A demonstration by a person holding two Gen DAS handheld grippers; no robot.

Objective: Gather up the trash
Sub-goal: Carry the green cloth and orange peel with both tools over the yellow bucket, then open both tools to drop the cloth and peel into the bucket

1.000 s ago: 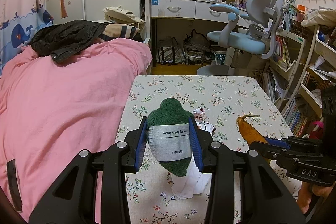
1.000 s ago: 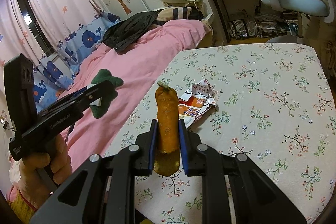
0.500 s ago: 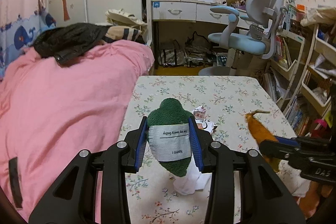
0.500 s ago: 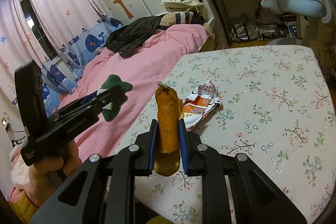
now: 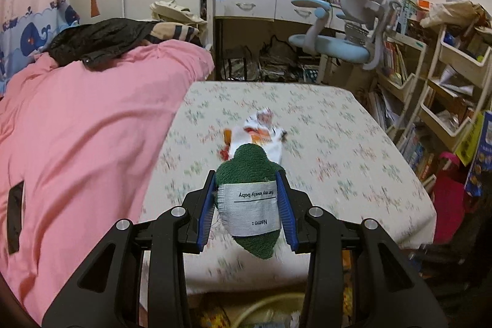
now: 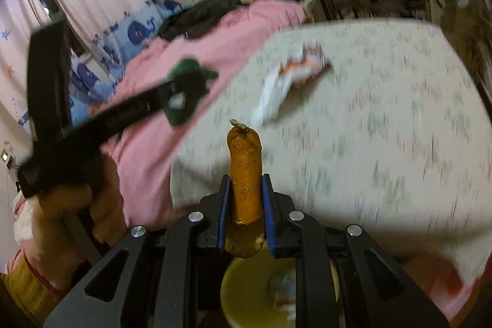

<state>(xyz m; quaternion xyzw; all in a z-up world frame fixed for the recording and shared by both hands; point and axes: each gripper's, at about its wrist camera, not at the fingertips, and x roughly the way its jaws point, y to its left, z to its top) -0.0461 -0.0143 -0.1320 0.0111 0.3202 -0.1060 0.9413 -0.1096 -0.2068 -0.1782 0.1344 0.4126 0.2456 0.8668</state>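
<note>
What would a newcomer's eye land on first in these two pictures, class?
Probably the orange carrot-shaped piece clamped upright in the right gripper, above a yellow bin. Next, the green plush piece with its white label, gripped by the left gripper, and the crumpled wrapper on the floral table.

Your tongs [image 5: 248, 206] are black frames with blue pads [image 5: 205, 212] and silver screws [image 5: 177, 211]; your left sleeve [image 6: 21, 288] is mustard yellow.
</note>
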